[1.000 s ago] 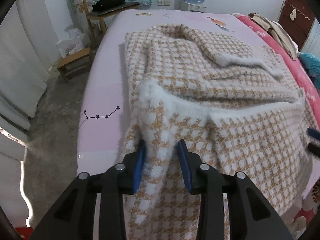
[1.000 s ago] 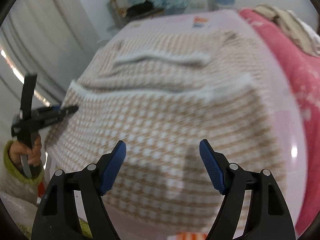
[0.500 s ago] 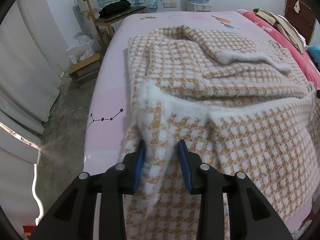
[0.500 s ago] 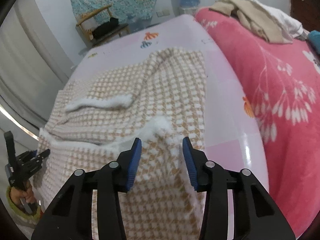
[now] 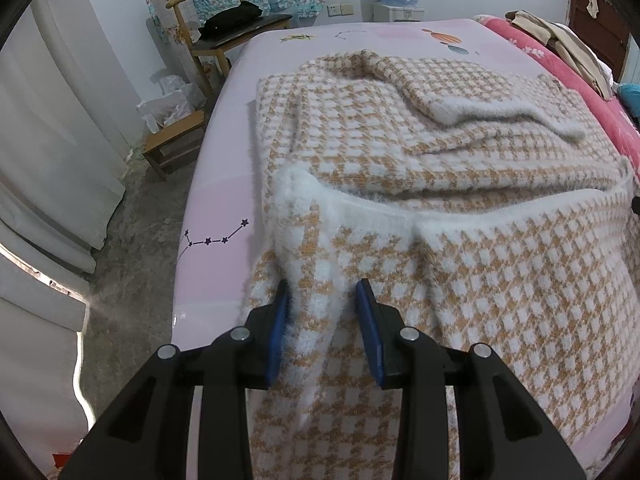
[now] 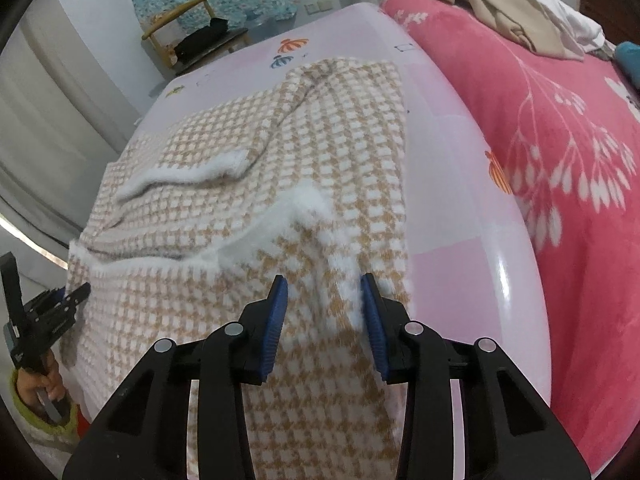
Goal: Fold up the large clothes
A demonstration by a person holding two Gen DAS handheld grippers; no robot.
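A tan-and-white houndstooth sweater lies spread on the pink bed sheet, sleeves folded over its body. Its white fuzzy hem is lifted at both near corners. My left gripper is shut on the hem's left corner, with fabric bunched between the blue pads. In the right wrist view the sweater fills the middle. My right gripper is at the hem's right corner, jaws closing, with a ridge of cloth pinched between the pads. The left gripper, held by a hand, shows at the far left.
A red flowered blanket covers the bed's right side, with a pile of beige clothes on it. A wooden chair and low stool stand left of the bed, beside white curtains. Bare floor lies below the bed's left edge.
My right gripper has swung to the sweater's right hem corner and its wide jaws have come together on the cloth. My left gripper has kept its hold, nearly still.
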